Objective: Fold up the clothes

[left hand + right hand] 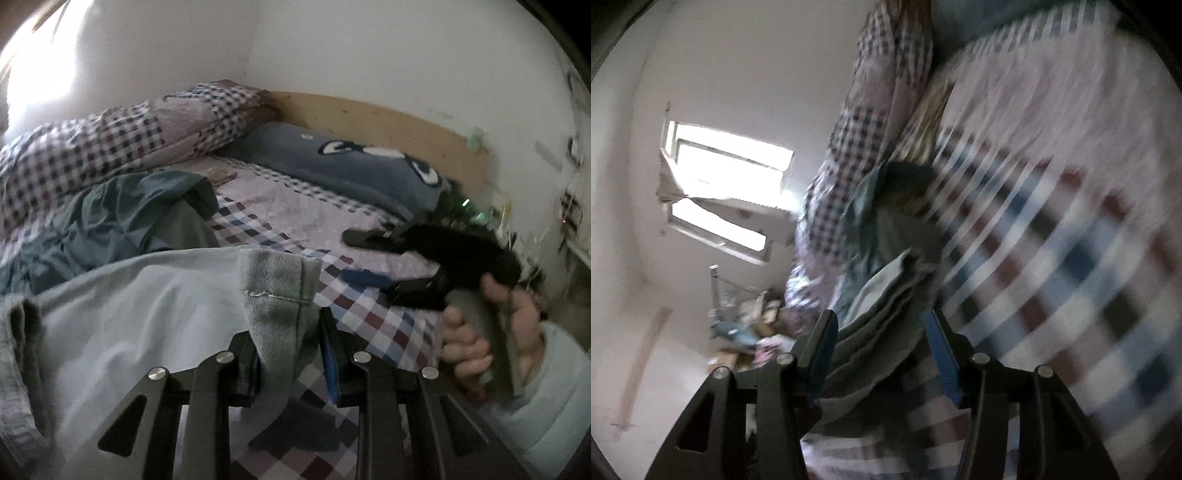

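left gripper (291, 350): clamped on pale grey-blue twill garment's hem (277, 280), cloth trailing left | right gripper (373, 258): spread apart, empty, farther right

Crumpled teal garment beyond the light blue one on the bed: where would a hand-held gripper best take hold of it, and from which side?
Probably the raised, dark-lined edge of the crumpled teal garment on its side toward the bare checked bedsheet. That fold stands up off the bed, and the sheet beside it is open, so coming in from that side looks clearest. Its far-left part lies against the checked quilt.
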